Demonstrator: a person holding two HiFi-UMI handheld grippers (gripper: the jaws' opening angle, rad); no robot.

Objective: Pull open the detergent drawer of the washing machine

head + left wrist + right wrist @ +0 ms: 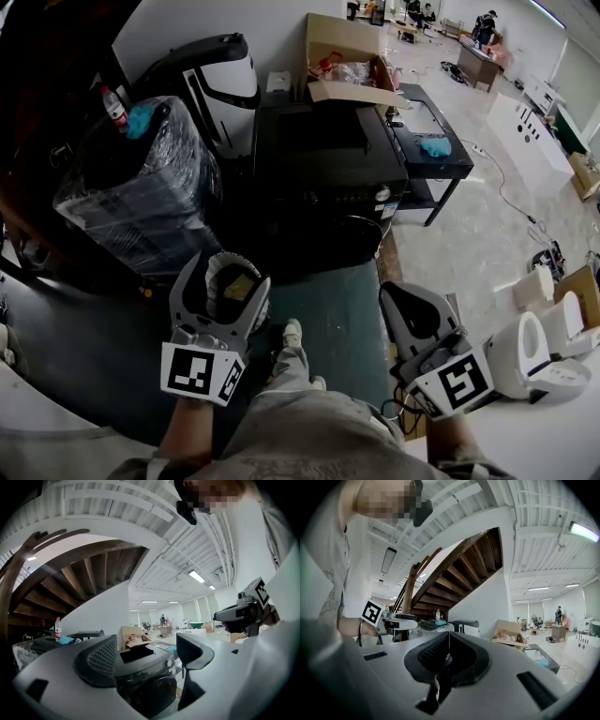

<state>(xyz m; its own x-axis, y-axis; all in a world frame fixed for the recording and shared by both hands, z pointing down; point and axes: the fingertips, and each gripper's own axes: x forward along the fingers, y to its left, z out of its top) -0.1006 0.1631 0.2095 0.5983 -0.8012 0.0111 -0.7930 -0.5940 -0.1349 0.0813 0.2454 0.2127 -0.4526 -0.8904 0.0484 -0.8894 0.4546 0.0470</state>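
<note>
The black washing machine [323, 155] stands ahead of me, its control strip with a round knob [382, 195] along the top of its front. The strip is too dark for me to pick out the detergent drawer. My left gripper [223, 281] is held short of the machine, low and to its left, jaws open and empty. In the left gripper view the washer [150, 667] shows between the spread pads [101, 660]. My right gripper [396, 298] hangs low and to the machine's right, apart from it, jaws shut on nothing; its pads [436, 656] meet in its own view.
A plastic-wrapped black appliance [141, 192] stands left of the washer, with an open cardboard box [349, 67] behind it. A low black table [436, 155] with a blue cloth is to its right. White toilets [544, 347] sit at the right. A green mat [333, 314] lies underfoot.
</note>
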